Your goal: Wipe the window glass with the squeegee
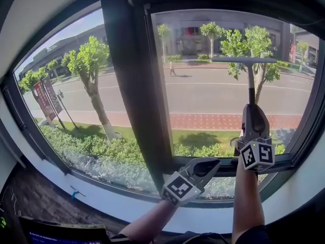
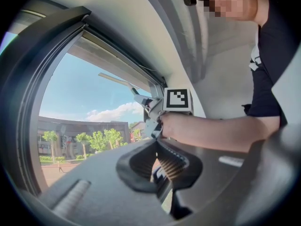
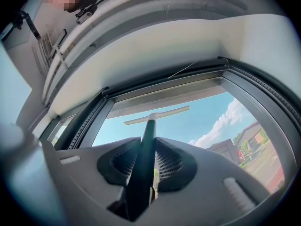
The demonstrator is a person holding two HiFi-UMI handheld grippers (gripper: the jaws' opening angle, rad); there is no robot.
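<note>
Now our right gripper [image 1: 252, 108] clamps the squeegee [image 1: 245, 60] handle, blade up on the glass [image 1: 203, 93]; our left gripper [image 1: 214, 162] hangs closed, empty

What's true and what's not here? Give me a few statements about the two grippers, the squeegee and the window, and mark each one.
1. The right gripper is shut on the squeegee handle. True.
2. The squeegee's blade sits low, against the bottom frame. False: it is high on the glass, with the handle running down to the gripper.
3. The left gripper holds a cloth. False: its fingers are together with nothing between them.
4. The squeegee is on the right pane, to the right of the dark centre post. True.
5. The left gripper is pressed against the left pane. False: it is low, near the sill under the right pane.
</note>
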